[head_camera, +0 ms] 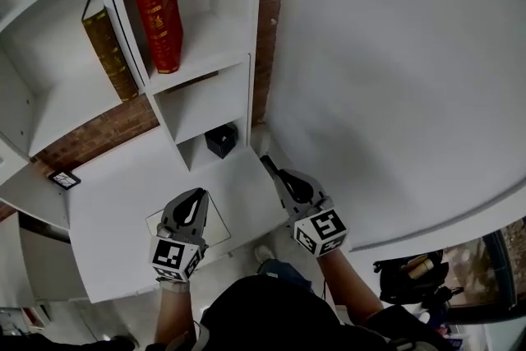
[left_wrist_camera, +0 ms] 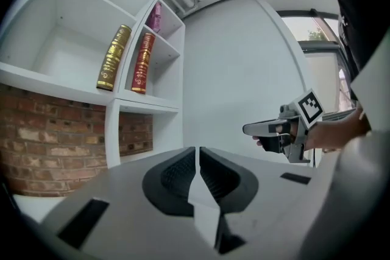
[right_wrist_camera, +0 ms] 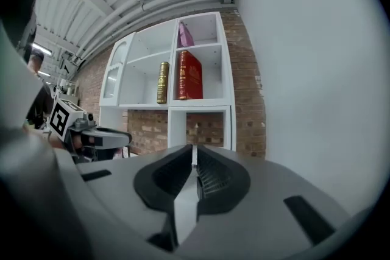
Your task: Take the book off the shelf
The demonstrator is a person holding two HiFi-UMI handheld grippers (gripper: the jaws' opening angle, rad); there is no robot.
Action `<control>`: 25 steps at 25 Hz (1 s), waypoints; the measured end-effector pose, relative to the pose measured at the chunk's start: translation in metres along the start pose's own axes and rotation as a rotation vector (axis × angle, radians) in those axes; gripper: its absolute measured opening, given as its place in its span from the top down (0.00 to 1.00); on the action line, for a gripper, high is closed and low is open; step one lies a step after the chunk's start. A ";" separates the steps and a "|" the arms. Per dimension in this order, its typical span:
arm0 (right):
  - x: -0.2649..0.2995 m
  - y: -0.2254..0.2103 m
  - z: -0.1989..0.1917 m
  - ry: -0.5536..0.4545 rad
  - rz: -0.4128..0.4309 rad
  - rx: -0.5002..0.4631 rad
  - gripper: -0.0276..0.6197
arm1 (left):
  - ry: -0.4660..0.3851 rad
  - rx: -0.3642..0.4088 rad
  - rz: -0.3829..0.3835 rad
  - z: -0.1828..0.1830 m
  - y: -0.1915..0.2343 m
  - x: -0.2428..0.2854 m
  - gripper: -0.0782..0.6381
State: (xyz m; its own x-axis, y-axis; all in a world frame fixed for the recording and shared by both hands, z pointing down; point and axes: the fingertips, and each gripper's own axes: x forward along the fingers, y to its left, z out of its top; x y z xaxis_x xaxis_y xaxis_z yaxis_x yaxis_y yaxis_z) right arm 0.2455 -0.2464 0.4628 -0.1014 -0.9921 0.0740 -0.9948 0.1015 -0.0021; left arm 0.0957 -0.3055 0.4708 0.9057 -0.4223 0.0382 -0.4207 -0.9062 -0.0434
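Observation:
A red book stands upright in a cubby of the white shelf, and a gold-brown book leans in the cubby to its left. Both show in the left gripper view, red book and gold book, and in the right gripper view, red book and gold book. My left gripper and right gripper hover low in front of the shelf, well short of the books. Each is shut and holds nothing, as the left gripper and right gripper show close up.
A small black box sits in a low cubby. A pink item stands in the cubby above the red book. A white tabletop lies under the left gripper. A curved white wall rises at the right, past a strip of brick.

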 end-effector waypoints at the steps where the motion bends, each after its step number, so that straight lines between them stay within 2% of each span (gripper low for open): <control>1: 0.012 -0.001 0.006 -0.008 0.024 -0.006 0.93 | -0.001 0.000 0.025 0.002 0.007 0.000 0.88; 13: 0.118 0.040 0.110 -0.164 0.279 -0.128 0.93 | -0.033 0.044 0.292 0.044 0.068 -0.019 0.88; 19: 0.155 0.065 0.172 -0.257 0.347 -0.175 0.93 | -0.079 0.077 0.397 0.067 0.091 -0.036 0.88; 25: 0.175 0.077 0.238 -0.352 0.351 -0.201 0.92 | -0.095 0.065 0.492 0.089 0.110 -0.062 0.88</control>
State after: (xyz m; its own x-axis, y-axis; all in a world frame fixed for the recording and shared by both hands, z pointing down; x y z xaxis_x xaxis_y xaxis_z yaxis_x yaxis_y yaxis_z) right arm 0.1499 -0.4302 0.2384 -0.4579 -0.8572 -0.2354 -0.8835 0.4096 0.2271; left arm -0.0022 -0.3765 0.3749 0.6029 -0.7924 -0.0930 -0.7975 -0.5956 -0.0957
